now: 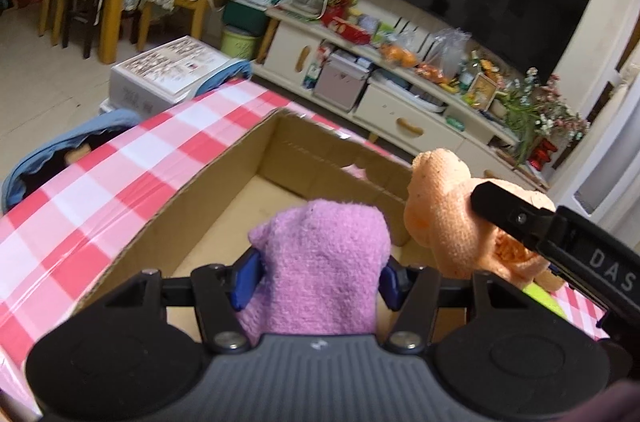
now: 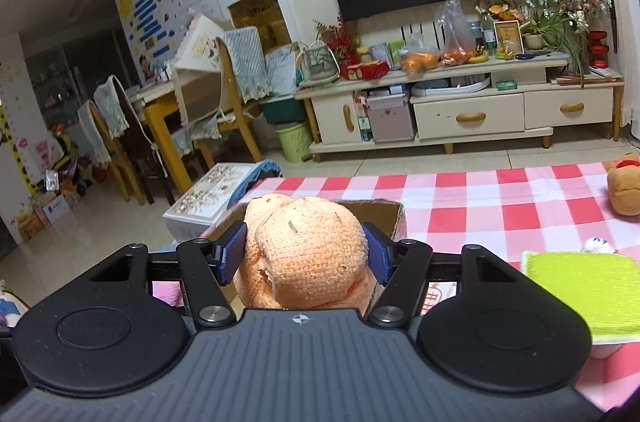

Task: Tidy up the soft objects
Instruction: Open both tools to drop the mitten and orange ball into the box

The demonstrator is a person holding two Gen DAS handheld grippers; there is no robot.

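Your left gripper (image 1: 318, 280) is clamped on a purple cloth (image 1: 320, 262), blue pads pressing both its sides, and it hangs over the open cardboard box (image 1: 192, 206) on the red-checked tablecloth (image 1: 100, 174). Your right gripper (image 2: 306, 256) squeezes a bunched orange cloth (image 2: 308, 250), up above the box's near right corner in the left view. A green sponge (image 2: 580, 294) lies on the table to the right, and a brown plush toy (image 2: 624, 188) sits farther back.
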